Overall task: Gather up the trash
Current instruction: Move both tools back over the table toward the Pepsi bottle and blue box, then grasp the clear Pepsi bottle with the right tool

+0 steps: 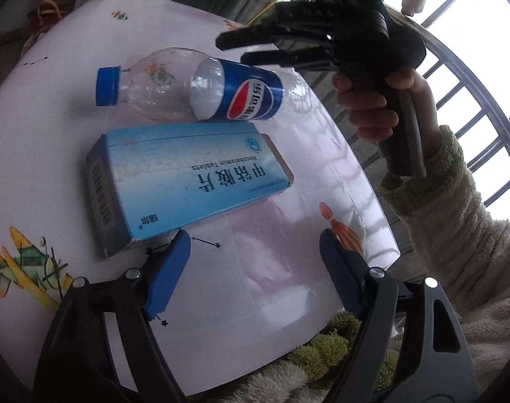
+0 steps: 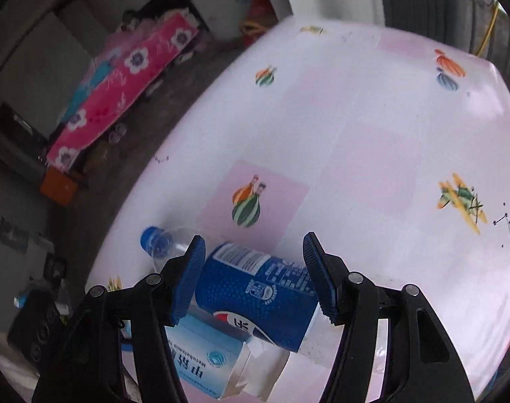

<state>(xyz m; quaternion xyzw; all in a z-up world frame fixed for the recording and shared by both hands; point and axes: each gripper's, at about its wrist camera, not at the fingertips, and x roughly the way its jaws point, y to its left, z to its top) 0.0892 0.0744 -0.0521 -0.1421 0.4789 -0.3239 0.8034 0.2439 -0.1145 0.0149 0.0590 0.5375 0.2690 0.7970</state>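
Observation:
An empty clear plastic bottle (image 1: 187, 90) with a blue cap and a blue cola label lies on its side on the white and pink tablecloth (image 1: 271, 285). A light blue medicine box (image 1: 187, 181) lies right beside it, on the near side. My left gripper (image 1: 255, 268) is open low over the cloth, and its left fingertip (image 1: 179, 245) is at the box's near corner. My right gripper (image 1: 236, 48) hovers open just above the bottle's label. In the right wrist view the bottle (image 2: 255, 295) shows between that gripper's (image 2: 255, 268) spread pads, with the box (image 2: 204, 362) below it.
A hand in a fleecy sleeve (image 1: 456, 235) holds the right gripper's handle. Window bars (image 1: 473, 117) stand past the table's right edge. Beyond the far edge is the floor, with a pink flowered cloth (image 2: 127, 77) and an orange box (image 2: 58, 186).

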